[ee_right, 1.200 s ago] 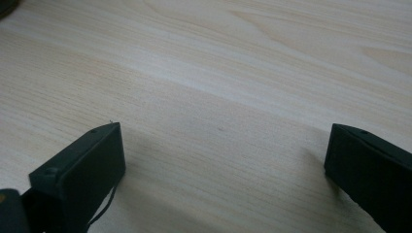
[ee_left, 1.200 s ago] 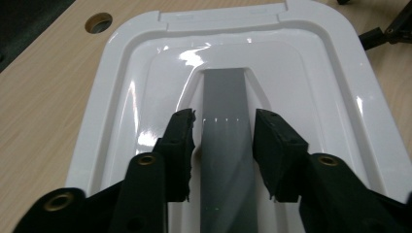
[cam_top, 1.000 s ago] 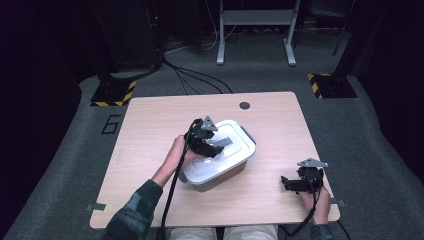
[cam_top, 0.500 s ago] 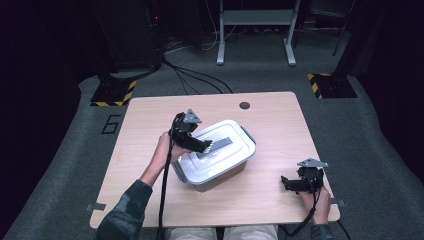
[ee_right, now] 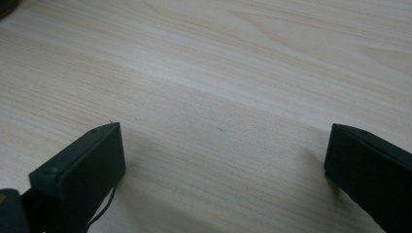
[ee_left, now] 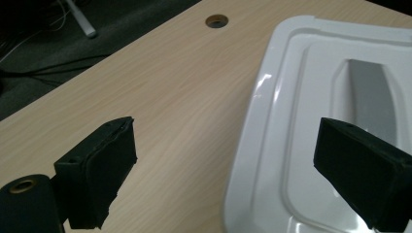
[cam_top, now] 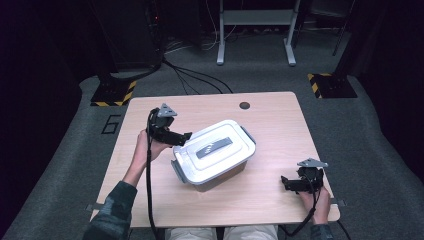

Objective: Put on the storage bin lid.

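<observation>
Left gripper [cam_top: 184, 136] jaws apart at the edge of the box [cam_top: 215, 157], mid-table [cam_top: 280, 125]. White lid, grey handle recess; no label readable, possibly too small. Right gripper [cam_top: 287, 183] apart too.

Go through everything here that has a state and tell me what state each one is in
White rectangular plastic box: lid on, sitting askew on the table.
Grey handle: lying flat in the lid's recess.
Left gripper: jaws open, at the box's edge, gripping nothing.
Right gripper: jaws open, low over bare wood, holding nothing.
</observation>
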Action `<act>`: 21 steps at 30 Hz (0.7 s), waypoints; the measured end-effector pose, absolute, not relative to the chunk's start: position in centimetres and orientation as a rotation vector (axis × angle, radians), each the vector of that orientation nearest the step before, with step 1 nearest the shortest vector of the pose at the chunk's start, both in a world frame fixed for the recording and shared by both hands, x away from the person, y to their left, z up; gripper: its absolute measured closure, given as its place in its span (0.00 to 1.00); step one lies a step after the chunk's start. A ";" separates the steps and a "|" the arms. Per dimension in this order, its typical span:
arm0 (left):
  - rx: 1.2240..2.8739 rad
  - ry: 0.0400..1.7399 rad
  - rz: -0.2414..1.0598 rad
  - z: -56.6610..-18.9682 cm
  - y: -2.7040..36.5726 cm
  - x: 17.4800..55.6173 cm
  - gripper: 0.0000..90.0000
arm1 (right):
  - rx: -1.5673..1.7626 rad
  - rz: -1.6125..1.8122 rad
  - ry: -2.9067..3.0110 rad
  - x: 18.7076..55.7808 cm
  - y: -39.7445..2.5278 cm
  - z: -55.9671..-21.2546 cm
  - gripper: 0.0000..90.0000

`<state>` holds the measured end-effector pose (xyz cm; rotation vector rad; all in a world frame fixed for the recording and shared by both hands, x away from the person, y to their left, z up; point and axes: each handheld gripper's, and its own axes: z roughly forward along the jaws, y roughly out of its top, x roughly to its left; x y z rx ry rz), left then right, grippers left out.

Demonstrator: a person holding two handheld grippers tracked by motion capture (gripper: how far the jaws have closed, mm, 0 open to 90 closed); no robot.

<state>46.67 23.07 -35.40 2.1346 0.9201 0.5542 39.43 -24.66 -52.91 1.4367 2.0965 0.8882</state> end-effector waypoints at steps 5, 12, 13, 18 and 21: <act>2.111 1.008 0.579 -36.3 25.8 47.0 0.08 | 1.437 0.887 2.094 39.4 -24.6 -52.9 0.00; 2.054 1.120 0.613 -37.6 29.4 46.9 0.07 | 1.434 0.882 2.096 39.4 -24.7 -52.9 0.00; 2.049 1.134 0.619 -37.8 29.9 46.8 0.06 | 1.439 0.885 2.093 39.4 -24.6 -52.9 0.00; 2.016 1.199 0.626 -39.0 32.2 46.3 0.06 | 1.438 0.884 2.093 39.4 -24.6 -52.9 0.00; 2.004 1.243 0.635 -40.1 33.7 46.0 0.06 | 1.433 0.881 2.097 39.4 -24.7 -52.9 0.00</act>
